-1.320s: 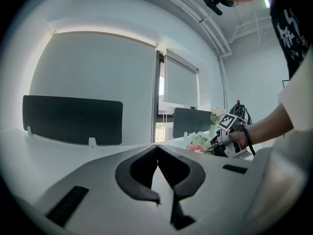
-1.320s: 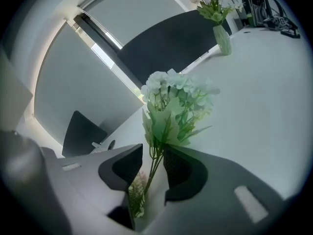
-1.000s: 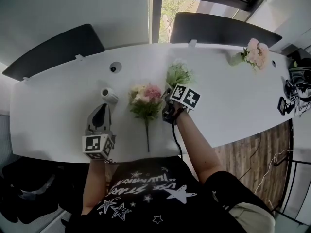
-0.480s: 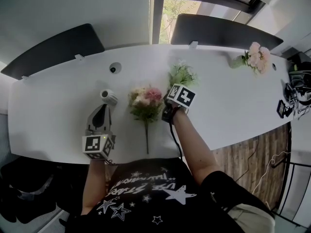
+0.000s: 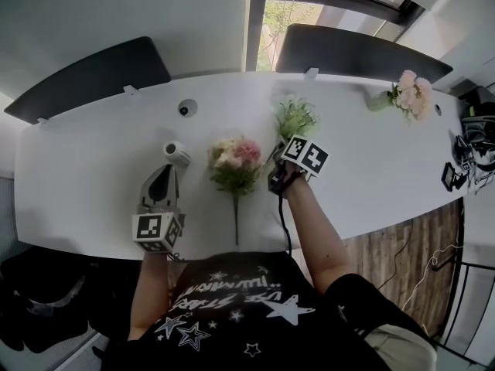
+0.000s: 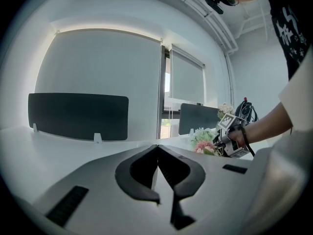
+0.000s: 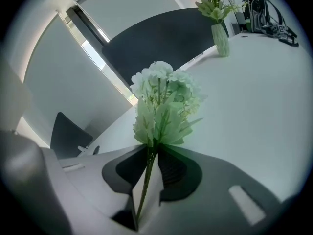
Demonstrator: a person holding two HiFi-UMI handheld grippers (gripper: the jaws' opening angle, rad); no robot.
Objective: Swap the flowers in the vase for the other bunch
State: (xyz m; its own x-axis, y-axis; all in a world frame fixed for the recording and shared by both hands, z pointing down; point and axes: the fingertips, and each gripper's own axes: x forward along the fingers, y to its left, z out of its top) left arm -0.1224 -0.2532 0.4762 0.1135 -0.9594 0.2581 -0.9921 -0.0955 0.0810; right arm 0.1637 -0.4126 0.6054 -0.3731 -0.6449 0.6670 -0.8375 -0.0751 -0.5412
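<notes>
A green-and-white bunch lies on the white table, its stem pointing toward me. My right gripper is at that stem. In the right gripper view the stem of the bunch runs between the jaws of the right gripper, which are closing and pinch it at the tips. A pink-and-cream bunch lies loose just to the left. The green vase with pink flowers stands at the far right; in the right gripper view this vase stands far off. My left gripper rests shut and empty.
A small white cylinder lies just beyond the left gripper. A round grommet sits near the table's far edge. Black gear crowds the right end. Dark panels stand along the far side.
The right gripper's marker cube has rocked a little over the green bunch's stem. The left gripper and the pink-and-cream bunch have not moved.
</notes>
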